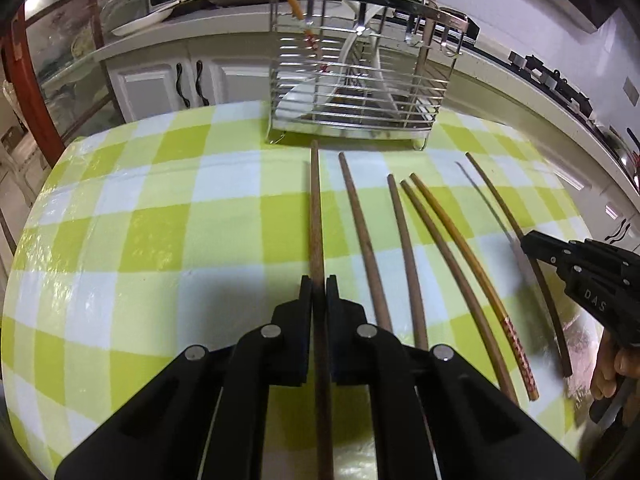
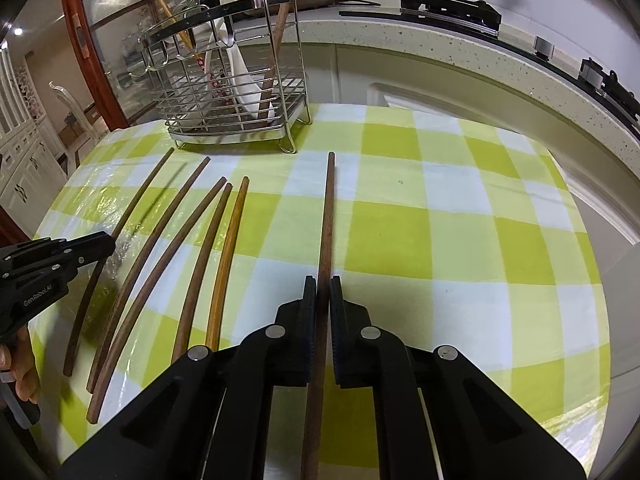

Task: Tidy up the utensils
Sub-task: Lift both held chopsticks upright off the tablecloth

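A chopstick [image 1: 317, 216] is clamped in the left gripper [image 1: 319, 292] and another [image 2: 326, 224] in the right gripper [image 2: 323, 292], each held along the jaws with its tip aimed at the rack [image 1: 360, 76], probably so it can be slid in end-first. Four more chopsticks [image 1: 404, 248] are left lying on the bench [image 1: 160, 220] in front of the rack, between the two held ones. The rack is already loaded with a yellow chopstick [image 1: 294, 4] and a white spoon [image 2: 244, 80].
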Demonstrator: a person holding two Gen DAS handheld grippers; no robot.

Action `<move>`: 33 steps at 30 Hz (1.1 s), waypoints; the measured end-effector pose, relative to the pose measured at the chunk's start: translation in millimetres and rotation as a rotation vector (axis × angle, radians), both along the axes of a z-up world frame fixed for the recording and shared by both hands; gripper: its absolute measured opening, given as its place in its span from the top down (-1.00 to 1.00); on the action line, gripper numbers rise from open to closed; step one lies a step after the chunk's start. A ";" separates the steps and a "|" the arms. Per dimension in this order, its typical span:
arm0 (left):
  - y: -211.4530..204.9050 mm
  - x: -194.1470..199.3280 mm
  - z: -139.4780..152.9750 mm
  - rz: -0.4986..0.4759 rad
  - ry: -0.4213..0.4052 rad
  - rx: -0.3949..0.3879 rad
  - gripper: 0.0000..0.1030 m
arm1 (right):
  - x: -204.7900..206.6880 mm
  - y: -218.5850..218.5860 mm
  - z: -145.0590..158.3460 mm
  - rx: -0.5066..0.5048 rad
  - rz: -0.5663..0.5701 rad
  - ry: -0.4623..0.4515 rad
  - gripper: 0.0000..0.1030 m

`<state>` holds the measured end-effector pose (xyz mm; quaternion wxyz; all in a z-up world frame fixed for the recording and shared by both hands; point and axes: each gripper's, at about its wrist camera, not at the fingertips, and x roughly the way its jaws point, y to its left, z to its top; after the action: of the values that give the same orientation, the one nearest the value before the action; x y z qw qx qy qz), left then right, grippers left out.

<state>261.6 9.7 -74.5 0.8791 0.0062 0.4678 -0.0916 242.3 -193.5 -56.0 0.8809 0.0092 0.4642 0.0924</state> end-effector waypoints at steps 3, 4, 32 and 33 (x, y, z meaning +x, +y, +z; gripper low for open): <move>5.6 -0.4 -4.9 0.013 0.019 0.007 0.86 | 0.5 -0.6 -2.6 -0.005 -0.004 0.011 0.86; 6.4 0.0 -6.9 0.016 0.026 0.009 0.86 | 0.7 0.0 -3.9 -0.009 -0.002 0.017 0.86; 11.3 -9.3 15.2 0.034 -0.028 -0.023 0.87 | -7.2 0.8 15.3 -0.036 -0.007 -0.030 0.85; 12.7 -13.1 21.1 0.036 -0.044 -0.028 0.87 | -8.8 0.8 19.6 -0.034 -0.008 -0.038 0.85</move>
<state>248.5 22.4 -53.4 0.8906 -0.0124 0.4472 -0.0822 233.5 -192.8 -36.4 0.8899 -0.0057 0.4489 0.0810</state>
